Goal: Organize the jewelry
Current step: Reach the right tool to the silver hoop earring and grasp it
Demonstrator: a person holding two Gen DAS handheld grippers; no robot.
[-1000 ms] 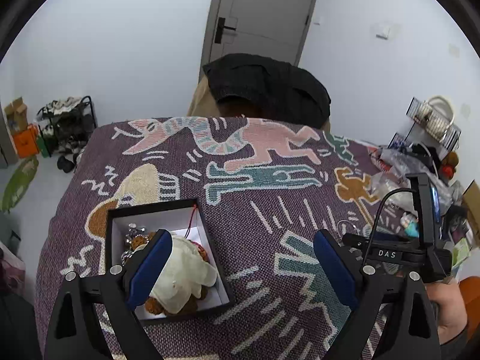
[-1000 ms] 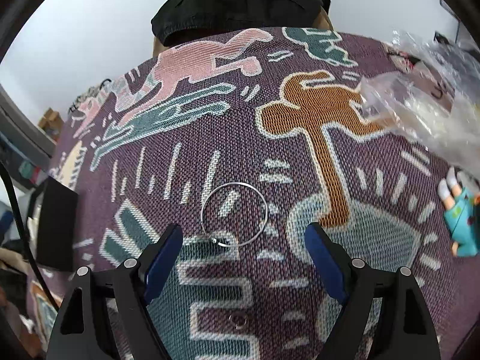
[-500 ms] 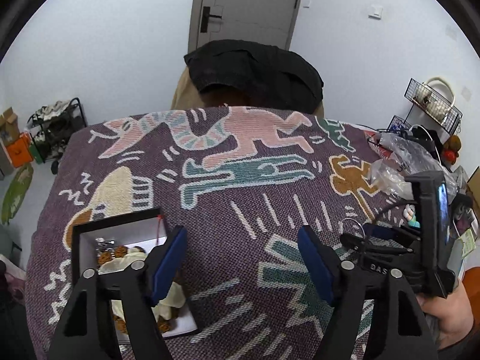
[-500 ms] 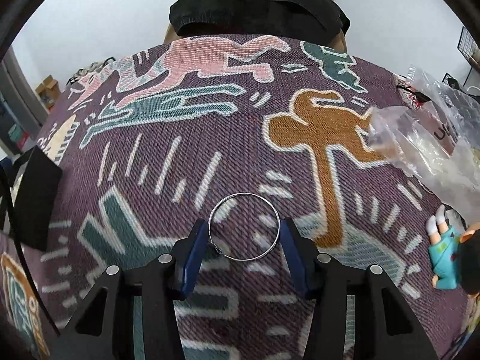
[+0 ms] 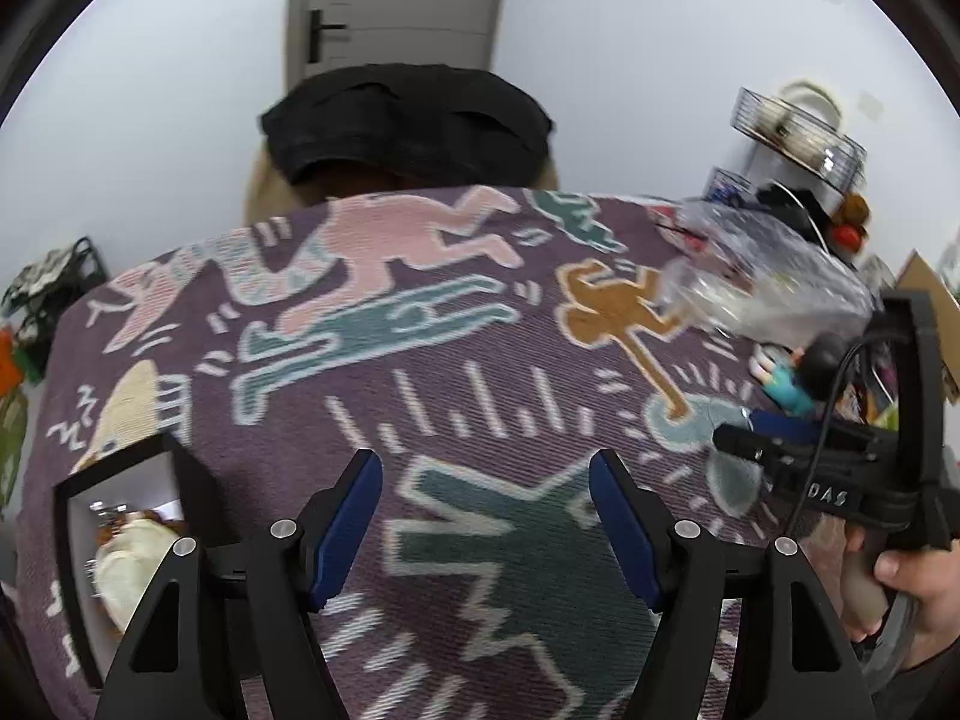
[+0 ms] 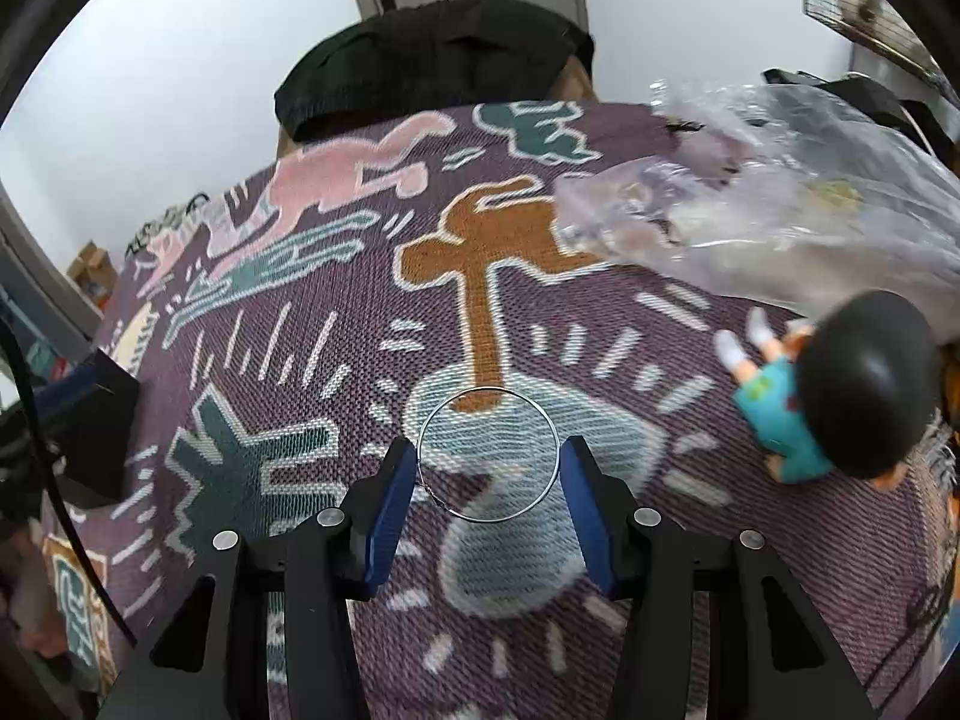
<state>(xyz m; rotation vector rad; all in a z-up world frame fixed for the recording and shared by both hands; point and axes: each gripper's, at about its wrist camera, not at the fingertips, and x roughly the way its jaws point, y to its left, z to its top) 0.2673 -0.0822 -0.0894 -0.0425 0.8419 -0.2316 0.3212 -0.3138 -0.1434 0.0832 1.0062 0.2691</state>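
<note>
Bangle (image 6: pixel 489 455): thin silver wire ring, held between the two blue pads (image 6: pixel 390 507) of the right hand-held gripper (image 6: pixel 487 507). Seated across the gap, left edge against the left pad, right edge against the right pad. Whether lifted clear of the cloth or lying on it cannot be told. Positioned over a pale blue patch of the patterned blanket (image 6: pixel 288 360), just below the foot of an orange figure in the weave.

Right hand-held gripper: narrowed onto the bangle, gripped at its widest span.

Left hand-held gripper (image 5: pixel 486 531): jaws wide apart, nothing between them, poised above a green figure on the same blanket. Right hand-held gripper also visible at the right edge of the left wrist view, gripped by a bare hand (image 5: pixel 912 588).

Black box (image 5: pixel 129 534) with white lining at the left edge of the blanket, well apart from the bangle; cream cloth and small brown pieces inside, blurred.

Toy figure (image 6: pixel 834 396) with dark hair and teal clothes to the right of the bangle, near it but not touching. Clear plastic bags (image 6: pixel 780 210) heaped beyond the figure.
</note>
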